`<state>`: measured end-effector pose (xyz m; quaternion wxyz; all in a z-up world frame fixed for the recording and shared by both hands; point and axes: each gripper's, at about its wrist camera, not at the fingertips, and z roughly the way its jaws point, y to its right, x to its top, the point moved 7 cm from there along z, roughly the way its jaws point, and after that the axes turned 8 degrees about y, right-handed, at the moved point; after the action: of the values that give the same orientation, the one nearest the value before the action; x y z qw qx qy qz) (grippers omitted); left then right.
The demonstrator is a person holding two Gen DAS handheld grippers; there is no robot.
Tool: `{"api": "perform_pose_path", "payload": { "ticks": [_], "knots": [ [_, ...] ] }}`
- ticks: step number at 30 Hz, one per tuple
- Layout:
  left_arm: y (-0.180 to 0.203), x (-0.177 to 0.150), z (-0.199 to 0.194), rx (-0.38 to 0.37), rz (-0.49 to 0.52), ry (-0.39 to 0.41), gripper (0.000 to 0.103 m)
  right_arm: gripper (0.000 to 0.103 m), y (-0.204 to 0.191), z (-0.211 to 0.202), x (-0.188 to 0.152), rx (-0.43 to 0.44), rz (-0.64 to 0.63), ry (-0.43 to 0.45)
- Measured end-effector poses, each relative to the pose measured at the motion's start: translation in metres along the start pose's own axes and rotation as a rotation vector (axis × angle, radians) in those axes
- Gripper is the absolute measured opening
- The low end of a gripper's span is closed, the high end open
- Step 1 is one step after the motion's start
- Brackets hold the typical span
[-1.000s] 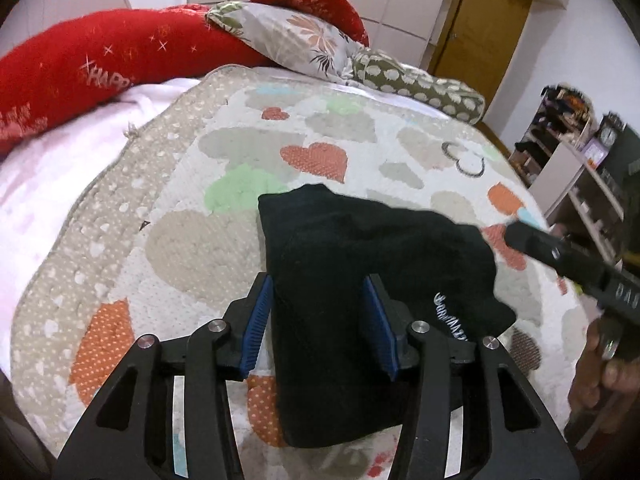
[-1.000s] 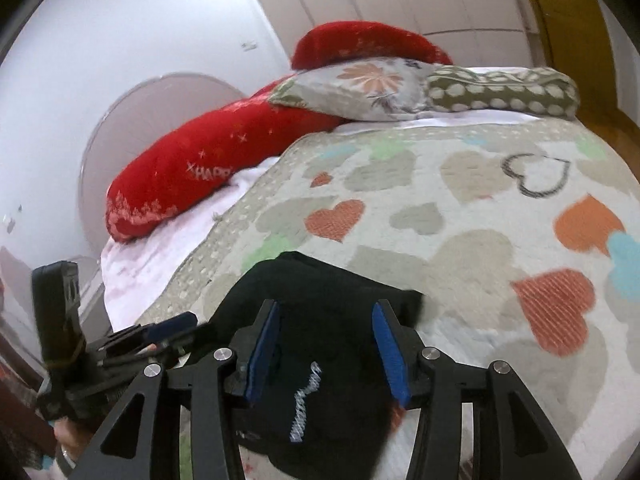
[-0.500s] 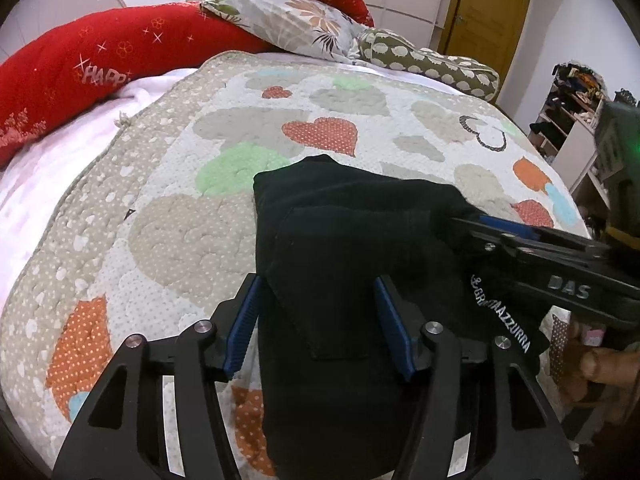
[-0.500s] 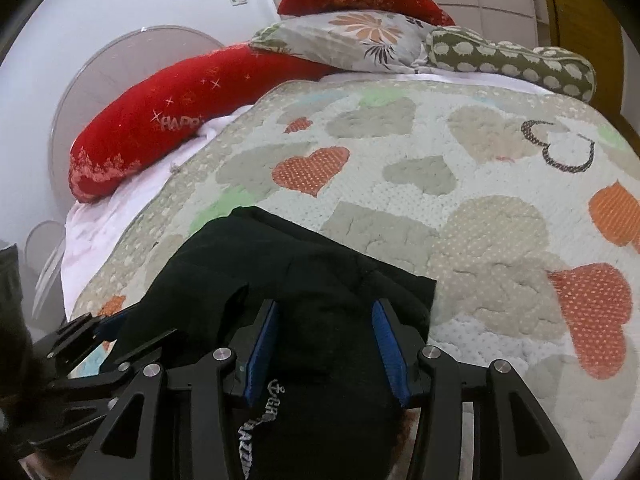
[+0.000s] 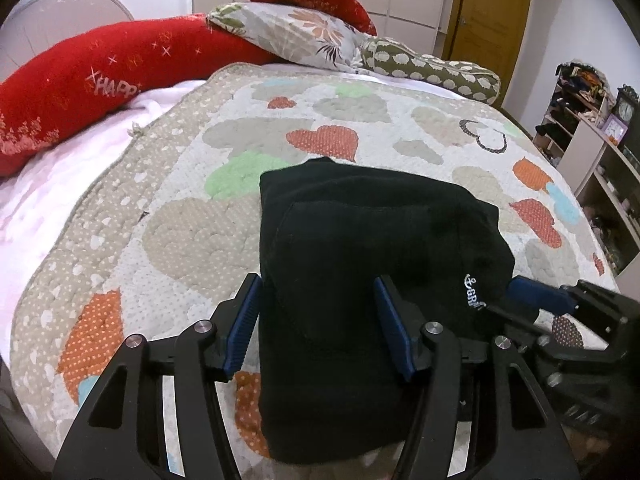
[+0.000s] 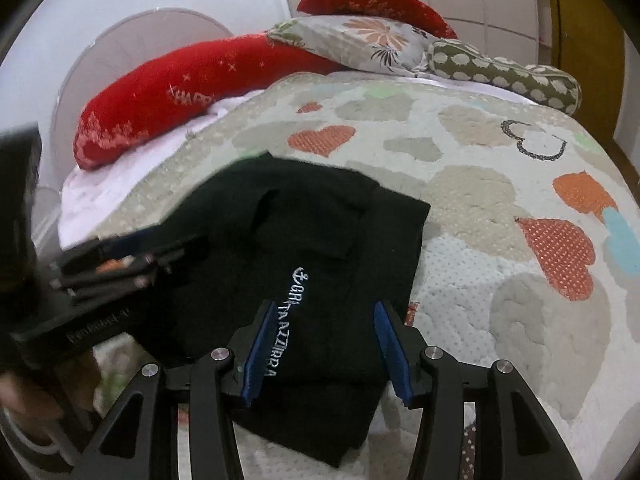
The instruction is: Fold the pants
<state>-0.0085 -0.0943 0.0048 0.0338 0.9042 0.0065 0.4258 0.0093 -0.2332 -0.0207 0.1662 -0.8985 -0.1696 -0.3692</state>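
The black pants lie folded in a compact block on the heart-patterned quilt, white lettering along their right side. My left gripper hovers open over the near end; its left pad stands beside the fabric's left edge and its right pad over the cloth. In the right wrist view the pants run under my right gripper, which is open with the lettering beside its left pad. The right gripper shows at the pants' right edge. The left gripper appears blurred at their left side.
A long red bolster, a floral pillow and a green spotted pillow line the bed's far end. A wooden door and cluttered shelves stand to the right. A hand holds the left gripper.
The left jaws have spread wider over the pants. The right gripper has dropped lower and closer to the cloth, drawing back from across the pants to their right edge.
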Motion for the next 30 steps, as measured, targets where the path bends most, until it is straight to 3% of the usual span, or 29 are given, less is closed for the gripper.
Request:
{"api": "perform_pose_path", "payload": {
  "ticks": [9, 12, 30],
  "knots": [
    [0.003, 0.014, -0.038, 0.037, 0.04, 0.108, 0.057, 0.052, -0.015, -0.046, 0.024, -0.008, -0.007, 0.128],
    [0.001, 0.017, -0.049, 0.055, 0.032, 0.139, 0.057, 0.052, -0.018, -0.051, 0.024, -0.022, -0.011, 0.135],
    [-0.006, 0.013, -0.067, 0.065, 0.007, 0.147, 0.058, 0.054, -0.029, -0.055, 0.022, -0.01, -0.012, 0.119]
  ]
}}
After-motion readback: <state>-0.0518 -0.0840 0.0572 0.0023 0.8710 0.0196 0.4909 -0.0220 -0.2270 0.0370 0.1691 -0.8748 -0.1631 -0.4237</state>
